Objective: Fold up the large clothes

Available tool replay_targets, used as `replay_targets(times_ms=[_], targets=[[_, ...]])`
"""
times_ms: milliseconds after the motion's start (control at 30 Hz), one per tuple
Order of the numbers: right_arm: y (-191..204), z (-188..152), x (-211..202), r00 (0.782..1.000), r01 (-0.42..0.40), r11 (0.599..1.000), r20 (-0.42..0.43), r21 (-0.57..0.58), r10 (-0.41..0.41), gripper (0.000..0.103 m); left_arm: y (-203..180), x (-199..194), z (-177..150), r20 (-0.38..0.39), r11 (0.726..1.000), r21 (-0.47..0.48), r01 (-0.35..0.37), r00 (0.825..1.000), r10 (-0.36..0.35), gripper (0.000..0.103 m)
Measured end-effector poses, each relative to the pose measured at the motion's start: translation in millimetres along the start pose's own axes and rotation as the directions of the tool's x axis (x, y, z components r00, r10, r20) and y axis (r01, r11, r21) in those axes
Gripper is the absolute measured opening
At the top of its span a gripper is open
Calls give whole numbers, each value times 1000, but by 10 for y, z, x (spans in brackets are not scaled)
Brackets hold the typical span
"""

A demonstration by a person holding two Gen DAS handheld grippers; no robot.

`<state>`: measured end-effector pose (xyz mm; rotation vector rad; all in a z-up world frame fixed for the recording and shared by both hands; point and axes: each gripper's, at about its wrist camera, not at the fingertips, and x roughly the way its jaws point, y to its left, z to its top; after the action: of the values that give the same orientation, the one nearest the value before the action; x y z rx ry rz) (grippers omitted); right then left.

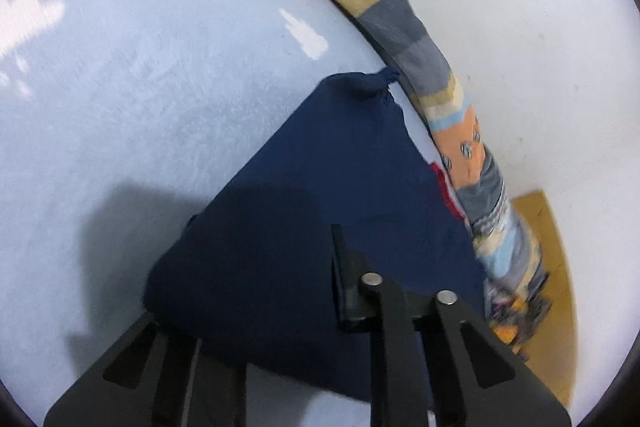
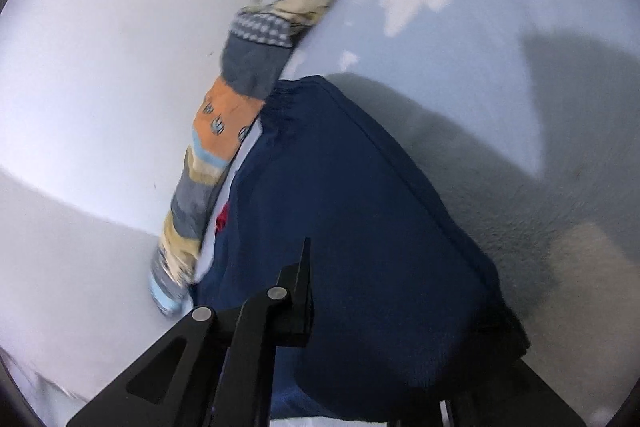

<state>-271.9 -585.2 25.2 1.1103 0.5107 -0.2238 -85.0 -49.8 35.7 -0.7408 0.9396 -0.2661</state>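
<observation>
STEP: carrying a fold across navy garment [image 1: 320,187] | GRIP: left gripper [image 1: 260,307] and right gripper [image 2: 372,311] both narrow, pinched on navy cloth | WHERE: on pale blue sheet [image 1: 140,87], beside patterned roll [image 1: 400,27] | ADVICE: keep hands level, edge taut (no sagging middle) | AXIS: long side along roll, knotted corner far.

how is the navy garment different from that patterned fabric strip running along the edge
The navy garment is one plain dark colour; the patterned strip is patchwork in grey, tan, orange and light blue with small motifs. The garment lies as a broad bunched heap on the pale blue surface; the strip runs long and narrow along that surface's edge. Both grippers close on the garment; neither touches the strip. Both are cloth.
</observation>
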Motion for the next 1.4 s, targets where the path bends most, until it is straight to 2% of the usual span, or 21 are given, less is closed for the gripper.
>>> replay_targets(times_ms=[167, 333, 400, 433, 467, 500, 533, 600, 633, 733, 833, 900, 967, 1000, 1033, 1100, 1167, 1233, 1333, 1400], targets=[[176, -62, -304, 1000, -12, 996, 10, -84, 13, 12, 45, -322, -169, -25, 1000, 17, -4, 1000, 4, 13], [183, -257, -718, 1000, 16, 984, -5, -177, -17, 12, 130, -733, -414, -64, 999, 41, 21, 998, -18, 13], [129, -335, -838, 997, 66, 973, -15, -220, -71, 12, 181, -778, -477, -95, 999, 40, 10, 995, -6, 14], [90, -353, -841, 995, 87, 971, -26, -222, -95, 16, 250, -786, -479, -117, 1000, -2, 12, 993, -12, 19], [2, -362, -813, 988, 121, 971, -66, -206, -137, 26, 316, -807, -456, -121, 999, -45, -5, 993, -1, 27], [-81, -364, -792, 980, 148, 973, -104, -177, -168, 28, 384, -858, -422, -111, 996, -84, -26, 994, 17, 31], [-221, -349, -805, 972, 170, 980, -148, -104, -184, 31, 465, -945, -388, -92, 991, -132, -18, 996, 6, 31], [-397, -326, -932, 978, 130, 991, -167, 11, -126, 33, 567, -1128, -312, -63, 982, -189, -2, 998, -10, 31], [-461, -311, -1058, 978, 151, 988, -154, 42, -143, 39, 570, -1217, -298, -44, 982, -189, -8, 999, 0, 31], [-357, -341, -1352, 971, 220, 975, -93, -35, -222, 40, 409, -1534, -238, 71, 993, -109, -54, 996, 62, 31], [-74, -430, -1509, 970, 236, 961, -27, -145, -242, 41, 35, -1696, -259, 146, 997, 25, -67, 987, 63, 31], [189, -505, -1471, 973, 221, 947, -11, -234, -229, 45, -347, -1606, -370, 115, 981, 183, -64, 992, 43, 36], [441, -602, -1269, 977, 168, 934, -74, -314, -200, 44, -627, -1404, -520, 63, 951, 300, -70, 997, 54, 45], [539, -650, -1204, 971, 180, 922, -85, -344, -221, 39, -728, -1299, -581, 35, 938, 339, -76, 997, 68, 45], [642, -672, -1177, 966, 217, 904, -53, -368, -253, 43, -792, -1226, -650, 10, 931, 360, -65, 998, 66, 45], [705, -647, -1185, 965, 237, 901, -22, -364, -263, 44, -804, -1080, -726, -26, 930, 361, -66, 996, 81, 45], [665, -594, -1204, 964, 240, 915, -28, -324, -263, 44, -712, -944, -739, -51, 938, 335, -92, 992, 115, 47], [633, -584, -1206, 971, 206, 928, -57, -310, -234, 44, -557, -760, -753, -97, 949, 287, -131, 982, 164, 47], [660, -682, -1073, 963, 203, 920, -103, -334, -250, 45, -416, -676, -831, -132, 952, 258, -165, 970, 204, 46], [660, -782, -949, 953, 208, 918, -139, -339, -267, 45, -436, -714, -864, -123, 949, 271, -163, 972, 203, 47]])
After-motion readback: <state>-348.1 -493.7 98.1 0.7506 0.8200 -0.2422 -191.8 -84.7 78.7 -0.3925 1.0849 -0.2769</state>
